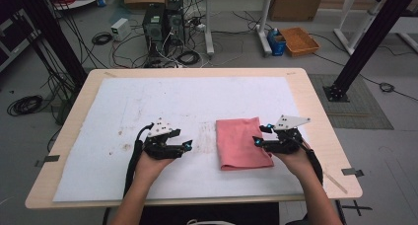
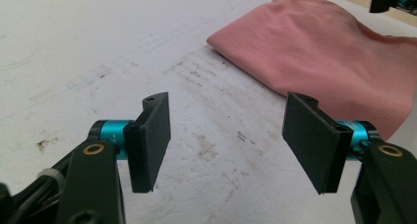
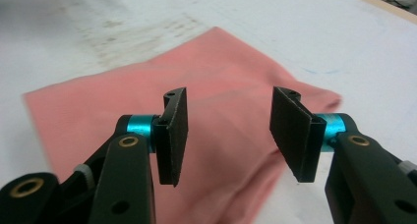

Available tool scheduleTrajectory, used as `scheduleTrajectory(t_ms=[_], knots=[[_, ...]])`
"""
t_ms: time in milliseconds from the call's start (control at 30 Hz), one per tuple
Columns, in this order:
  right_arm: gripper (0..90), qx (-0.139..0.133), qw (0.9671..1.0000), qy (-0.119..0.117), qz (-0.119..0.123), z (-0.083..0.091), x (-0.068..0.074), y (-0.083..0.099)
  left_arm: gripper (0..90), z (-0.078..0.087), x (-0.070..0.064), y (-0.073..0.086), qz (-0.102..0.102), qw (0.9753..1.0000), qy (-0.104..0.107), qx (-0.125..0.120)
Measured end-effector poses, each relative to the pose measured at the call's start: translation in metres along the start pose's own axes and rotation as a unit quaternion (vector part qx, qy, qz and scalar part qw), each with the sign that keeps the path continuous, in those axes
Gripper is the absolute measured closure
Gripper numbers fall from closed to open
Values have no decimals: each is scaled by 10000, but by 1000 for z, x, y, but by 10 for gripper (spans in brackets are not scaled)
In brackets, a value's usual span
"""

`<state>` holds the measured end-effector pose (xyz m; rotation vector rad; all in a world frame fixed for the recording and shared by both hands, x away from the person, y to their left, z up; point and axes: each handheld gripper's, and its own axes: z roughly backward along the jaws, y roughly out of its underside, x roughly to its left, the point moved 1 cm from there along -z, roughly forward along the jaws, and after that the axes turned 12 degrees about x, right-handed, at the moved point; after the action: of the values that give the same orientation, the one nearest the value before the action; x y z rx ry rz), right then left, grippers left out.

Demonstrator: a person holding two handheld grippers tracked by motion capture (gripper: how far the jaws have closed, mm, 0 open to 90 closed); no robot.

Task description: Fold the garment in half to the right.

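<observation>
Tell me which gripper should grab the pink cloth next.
Right. The right gripper hangs open over the pink cloth's edge, jaws apart above the fabric. The left gripper, also open, sits over the bare white mat, off to the cloth's side.

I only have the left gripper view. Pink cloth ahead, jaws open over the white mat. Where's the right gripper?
Observer: The right gripper is over the pink cloth, at its right edge, in the high view.
Operator: Holding it?
Observer: No. In the right gripper view its jaws stand open with the cloth between and behind them, nothing pinched.
Operator: Cloth flat or folded?
Observer: Folded into a rough rectangle, on the right half of the white mat.
</observation>
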<state>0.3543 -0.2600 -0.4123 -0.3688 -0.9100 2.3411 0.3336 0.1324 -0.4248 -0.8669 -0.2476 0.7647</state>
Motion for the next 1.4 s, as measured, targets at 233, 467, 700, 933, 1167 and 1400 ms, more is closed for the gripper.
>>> scheduleTrajectory(t_ms=[233, 467, 700, 933, 1167, 1400], knots=[[492, -73, 9999, -12, -114, 0, 0, 16, 304, 11, 5, 7, -21, 9999, -69, -138], [493, -178, 9997, -153, 39, -5, 8, 24, 288, 26, 17, 24, 108, 9994, -7, -314], [530, -78, 9969, -479, 619, -13, 20, 19, 287, 24, 13, 25, 11, 9995, 51, -318], [539, 443, 9967, -638, 216, -15, 3, 37, 288, 32, 16, 27, 102, 9991, 29, -403], [512, 415, 9956, -827, 124, -3, -5, 46, 283, 33, 16, 26, 150, 9992, 54, -376], [302, -649, 9976, -182, -141, 26, -14, 32, 261, 41, 19, 12, 153, 9983, 142, -551]])
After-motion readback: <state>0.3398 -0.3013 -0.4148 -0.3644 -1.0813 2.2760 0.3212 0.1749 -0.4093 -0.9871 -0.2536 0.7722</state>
